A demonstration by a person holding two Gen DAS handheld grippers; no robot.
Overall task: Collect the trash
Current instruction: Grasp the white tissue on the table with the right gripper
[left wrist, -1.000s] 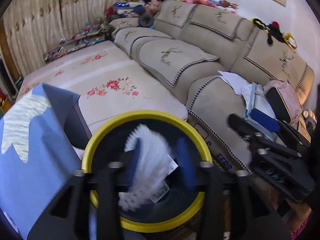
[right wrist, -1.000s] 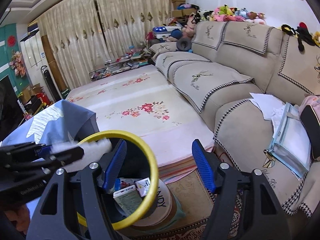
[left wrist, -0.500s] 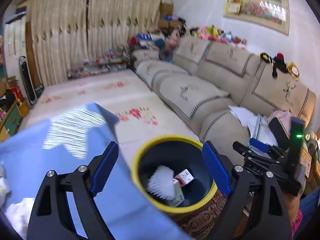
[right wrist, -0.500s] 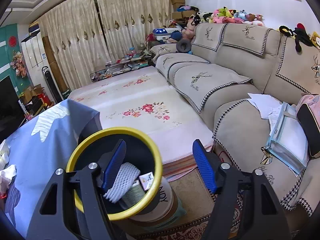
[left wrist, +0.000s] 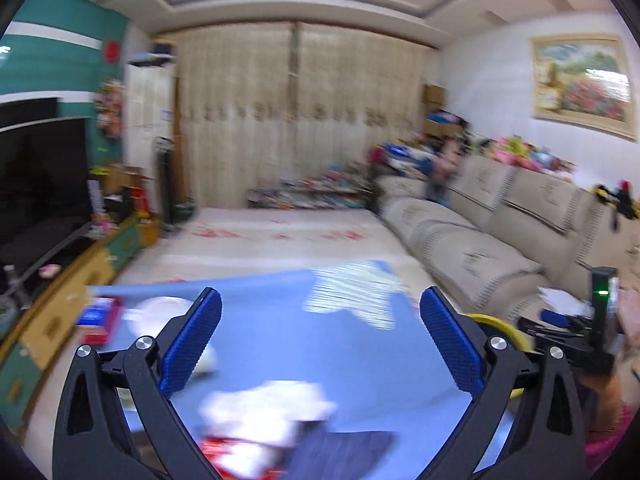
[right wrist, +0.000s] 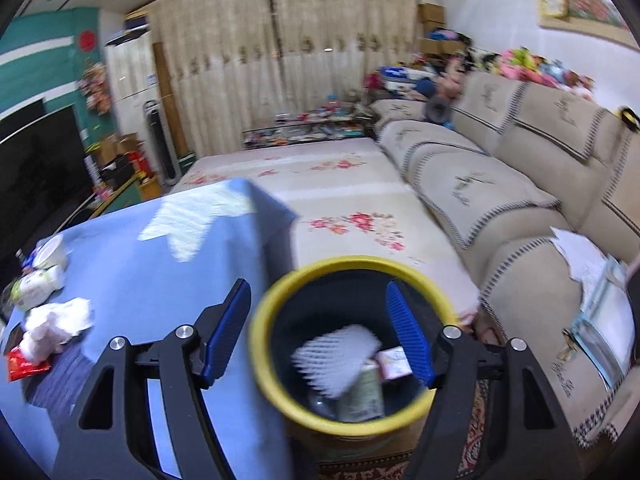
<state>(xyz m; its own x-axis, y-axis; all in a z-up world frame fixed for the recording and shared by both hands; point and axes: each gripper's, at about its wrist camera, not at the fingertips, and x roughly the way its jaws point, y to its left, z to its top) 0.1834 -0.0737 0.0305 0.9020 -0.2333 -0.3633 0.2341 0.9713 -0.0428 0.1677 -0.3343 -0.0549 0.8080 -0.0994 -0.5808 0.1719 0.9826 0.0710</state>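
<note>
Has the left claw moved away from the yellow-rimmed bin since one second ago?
Yes. The left claw, jaws opening and empty, has swung from above the yellow-rimmed bin over to the blue tablecloth; the bin now sits at its right.

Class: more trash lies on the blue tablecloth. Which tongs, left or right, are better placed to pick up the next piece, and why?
Probably the left tongs: empty, jaws opening, they face the crumpled white tissue on the blue tablecloth. The right tongs point at the yellow-rimmed bin, with the trash off to their side.
</note>
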